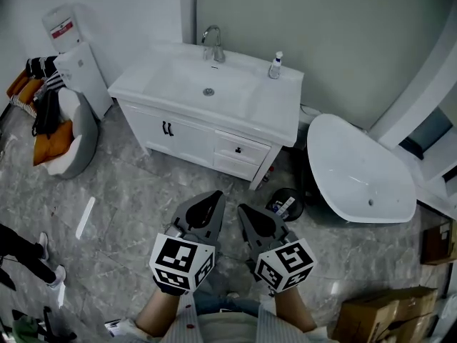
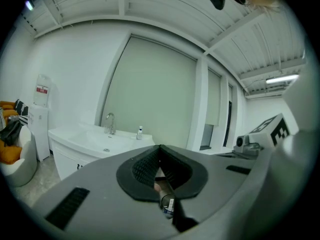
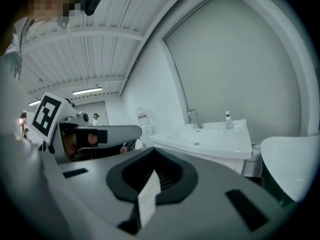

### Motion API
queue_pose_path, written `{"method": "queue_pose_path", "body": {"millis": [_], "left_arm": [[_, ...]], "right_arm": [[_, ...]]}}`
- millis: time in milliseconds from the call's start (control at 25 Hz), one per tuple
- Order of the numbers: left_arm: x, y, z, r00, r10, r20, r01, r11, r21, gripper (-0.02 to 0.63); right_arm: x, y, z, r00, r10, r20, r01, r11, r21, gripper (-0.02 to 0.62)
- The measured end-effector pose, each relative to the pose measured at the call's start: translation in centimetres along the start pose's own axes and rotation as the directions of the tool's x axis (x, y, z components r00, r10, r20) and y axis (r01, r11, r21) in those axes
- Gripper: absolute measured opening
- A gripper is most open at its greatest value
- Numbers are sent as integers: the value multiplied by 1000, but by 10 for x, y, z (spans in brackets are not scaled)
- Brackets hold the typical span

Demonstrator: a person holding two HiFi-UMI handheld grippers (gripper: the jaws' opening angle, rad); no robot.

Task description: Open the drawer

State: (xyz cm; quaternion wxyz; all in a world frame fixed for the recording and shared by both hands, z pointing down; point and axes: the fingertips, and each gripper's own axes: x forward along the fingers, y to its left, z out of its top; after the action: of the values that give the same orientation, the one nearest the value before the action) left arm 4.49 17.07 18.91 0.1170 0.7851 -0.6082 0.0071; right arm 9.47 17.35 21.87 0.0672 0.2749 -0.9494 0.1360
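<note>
Both grippers are closed with nothing in them: the left gripper (image 1: 207, 204) and the right gripper (image 1: 251, 216) sit side by side over the grey floor, pointing at the white vanity (image 1: 284, 114) and well short of it. The drawer (image 1: 241, 150) is shut. It's at the right end of the vanity's front, just under the counter edge, with a dark knob. The faucet (image 1: 213, 43) stands at the counter's back edge, and the soap bottle (image 1: 275, 66) is near the back right corner.

Floor (image 1: 143, 191) before vanity (image 1: 280, 104) free; bathtub (image 1: 357, 170) right, bin (image 1: 285, 204) near drawer (image 1: 239, 150).
</note>
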Motion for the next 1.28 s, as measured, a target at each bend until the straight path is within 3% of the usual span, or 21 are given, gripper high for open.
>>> {"method": "queue_pose_path", "body": {"millis": [280,720,1280], "left_arm": [[14,53,7,999,-30,-16,31,999,13,15],[37,97,-12,996,-50,-76,49,999,-22,15],[129,165,-2,992,-57,-117,55,998,-20,15]], "right_arm": [[51,-6,10,999,-51,10,51,999,9,9],[87,-29,-4,992,-118,-40,119,992,50,9],[177,-94,5,988,-128,-84,135,988,77,9]]}}
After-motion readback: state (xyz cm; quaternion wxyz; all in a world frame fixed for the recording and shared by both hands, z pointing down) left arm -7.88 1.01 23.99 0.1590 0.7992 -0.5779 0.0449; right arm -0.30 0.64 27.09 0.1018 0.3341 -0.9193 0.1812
